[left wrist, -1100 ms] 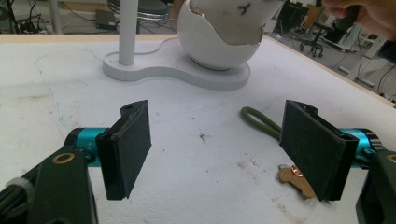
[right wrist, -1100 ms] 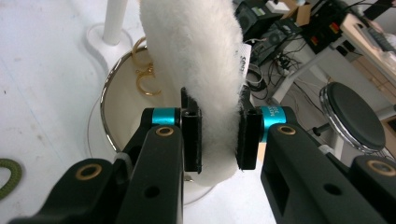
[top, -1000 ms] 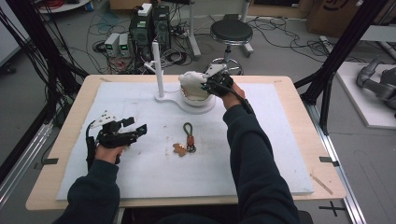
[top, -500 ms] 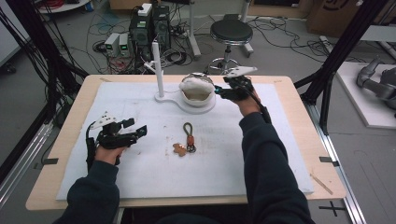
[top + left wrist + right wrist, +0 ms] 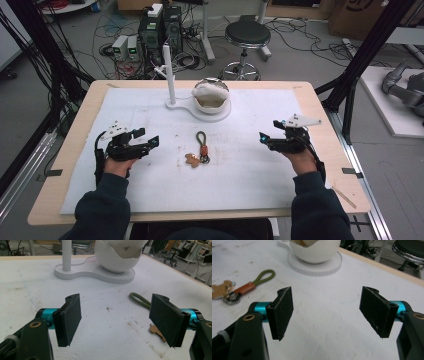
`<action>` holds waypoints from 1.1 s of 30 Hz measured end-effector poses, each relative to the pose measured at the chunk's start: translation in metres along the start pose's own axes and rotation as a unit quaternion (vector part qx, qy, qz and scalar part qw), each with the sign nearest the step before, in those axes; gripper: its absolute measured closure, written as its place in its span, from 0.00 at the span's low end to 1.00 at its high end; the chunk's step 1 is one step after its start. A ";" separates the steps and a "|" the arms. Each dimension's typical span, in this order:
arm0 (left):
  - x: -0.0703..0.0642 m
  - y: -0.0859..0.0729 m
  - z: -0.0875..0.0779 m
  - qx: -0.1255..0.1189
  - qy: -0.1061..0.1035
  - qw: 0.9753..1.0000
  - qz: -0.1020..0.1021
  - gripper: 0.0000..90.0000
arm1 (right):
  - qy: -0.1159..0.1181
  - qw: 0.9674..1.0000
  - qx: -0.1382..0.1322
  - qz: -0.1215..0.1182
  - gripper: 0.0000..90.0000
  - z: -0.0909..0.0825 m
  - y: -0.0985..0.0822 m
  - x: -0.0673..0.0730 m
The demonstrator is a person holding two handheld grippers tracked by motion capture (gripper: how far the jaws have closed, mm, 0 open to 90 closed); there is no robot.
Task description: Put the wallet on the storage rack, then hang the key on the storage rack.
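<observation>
One keychain (image 5: 201, 149) on desk (image 5: 320, 107) between left tongs (image 5: 153, 141) and right tongs (image 5: 263, 138); both spread, empty, right just opened. One bowl (image 5: 212, 98) beyond.

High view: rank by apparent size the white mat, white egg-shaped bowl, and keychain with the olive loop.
1. White mat, by far the largest.
2. White egg-shaped bowl.
3. Keychain with the olive loop, smallest; it is long but thin, and lies nearer the camera than the bowl.

My left gripper (image 5: 150, 141) and right gripper (image 5: 265, 137) flank the olive-looped keyring with its brass key (image 5: 199, 150); behind it stands the white cracked-egg bowl (image 5: 212, 95) on its white post stand (image 5: 171, 104).
</observation>
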State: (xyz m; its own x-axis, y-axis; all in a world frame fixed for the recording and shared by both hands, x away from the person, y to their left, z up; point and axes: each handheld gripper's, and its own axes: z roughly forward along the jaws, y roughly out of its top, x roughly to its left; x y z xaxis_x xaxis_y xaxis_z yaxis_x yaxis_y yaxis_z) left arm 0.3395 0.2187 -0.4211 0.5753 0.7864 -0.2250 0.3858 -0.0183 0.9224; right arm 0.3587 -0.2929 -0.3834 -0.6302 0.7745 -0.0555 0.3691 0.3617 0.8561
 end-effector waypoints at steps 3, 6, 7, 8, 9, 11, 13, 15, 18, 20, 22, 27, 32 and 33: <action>-0.003 0.000 0.001 0.001 0.003 1.000 0.004 0.29 | 0.001 1.000 0.005 0.019 0.30 -0.005 -0.019 0.000; -0.008 0.001 0.003 0.002 0.007 1.000 0.012 0.29 | -0.008 1.000 0.004 0.028 0.30 -0.014 -0.024 -0.004; -0.008 0.001 0.004 0.003 0.006 1.000 0.015 0.29 | -0.008 1.000 0.004 0.028 0.30 -0.014 -0.024 -0.004; -0.009 0.002 0.005 0.003 0.006 1.000 0.017 0.29 | -0.018 0.999 -0.004 0.034 0.30 -0.019 -0.027 -0.005; -0.010 0.002 0.006 0.003 0.005 1.000 0.017 0.29 | -0.018 0.999 -0.004 0.034 0.30 -0.019 -0.027 -0.005; -0.010 0.002 0.007 0.006 0.003 1.000 0.016 0.29 | -0.021 0.999 -0.004 0.037 0.30 -0.021 -0.029 -0.006; -0.011 0.001 0.008 0.007 0.002 1.000 0.015 0.29 | -0.027 0.999 0.000 0.043 0.30 -0.020 -0.033 -0.007; -0.013 0.001 0.009 0.009 -0.001 1.000 0.015 0.29 | -0.025 0.999 0.000 0.046 0.30 -0.018 -0.033 -0.007; -0.016 0.001 0.013 0.018 -0.004 1.000 0.015 0.29 | -0.024 0.999 0.001 0.042 0.30 -0.016 -0.032 -0.005; -0.019 0.000 0.016 0.029 -0.005 0.999 0.017 0.29 | -0.023 0.999 0.009 0.036 0.30 -0.013 -0.032 -0.002; -0.024 -0.001 0.020 0.039 -0.005 0.999 0.020 0.29 | -0.025 0.999 0.013 0.035 0.30 -0.013 -0.033 -0.002; -0.041 -0.002 0.030 0.062 -0.016 0.998 0.028 0.29 | -0.028 0.999 0.010 0.036 0.30 -0.009 -0.034 -0.004; -0.061 -0.004 0.039 0.091 -0.013 0.995 0.039 0.28 | -0.031 0.998 0.004 0.049 0.30 -0.007 -0.034 -0.006; -0.064 -0.004 0.040 0.094 -0.015 0.995 0.039 0.28 | -0.031 0.998 0.003 0.050 0.31 -0.007 -0.034 -0.006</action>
State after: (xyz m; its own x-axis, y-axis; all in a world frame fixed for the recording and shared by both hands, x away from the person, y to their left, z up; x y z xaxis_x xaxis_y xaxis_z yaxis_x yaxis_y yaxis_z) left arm 0.3300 0.1441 -0.4233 0.6292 0.7593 -0.1660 0.4649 -0.1964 0.8633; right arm 0.3457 -0.3136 -0.4087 -0.5473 0.8369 -0.0014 0.4316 0.2837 0.8563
